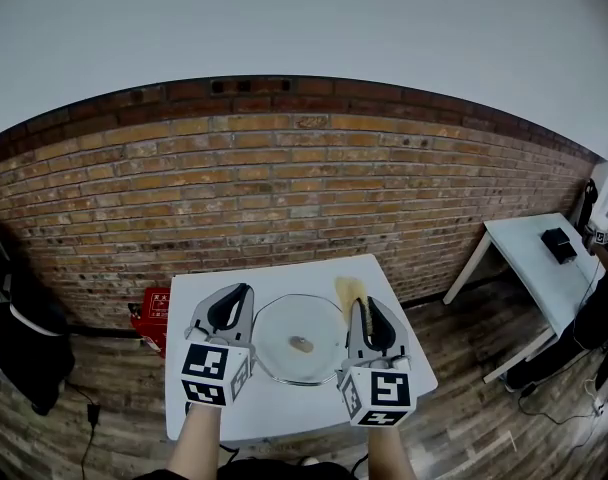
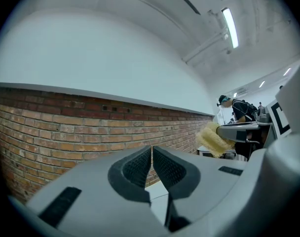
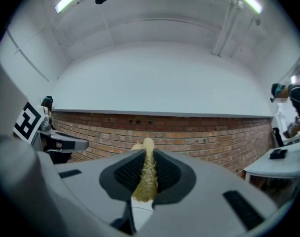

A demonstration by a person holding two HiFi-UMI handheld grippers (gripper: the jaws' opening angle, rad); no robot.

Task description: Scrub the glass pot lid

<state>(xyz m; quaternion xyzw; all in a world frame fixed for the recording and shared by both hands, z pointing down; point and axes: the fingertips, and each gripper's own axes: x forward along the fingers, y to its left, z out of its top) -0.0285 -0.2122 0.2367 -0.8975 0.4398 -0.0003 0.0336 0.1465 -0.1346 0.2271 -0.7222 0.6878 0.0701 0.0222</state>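
Observation:
The round glass pot lid [image 1: 284,360] lies flat on the white table [image 1: 284,418], its small knob [image 1: 301,345] pointing up. My left gripper [image 1: 246,292] hovers over the lid's left edge, shut with nothing between its pads [image 2: 152,150]. On the lid's right side, my right gripper [image 1: 359,304] is shut on a yellow scrubbing sponge [image 1: 349,290]. The sponge is squeezed thin between the pads [image 3: 148,174] and sticks out beyond the tips. The left gripper view also catches the sponge [image 2: 212,138], off to the right. Both grippers are held level above the table, facing the brick wall.
A brick wall [image 1: 284,198] runs close behind the table. A red crate [image 1: 155,310] sits on the floor at the table's left. At the right stands a second white table [image 1: 544,268] carrying a black object [image 1: 560,244], with a person [image 2: 241,108] beyond it.

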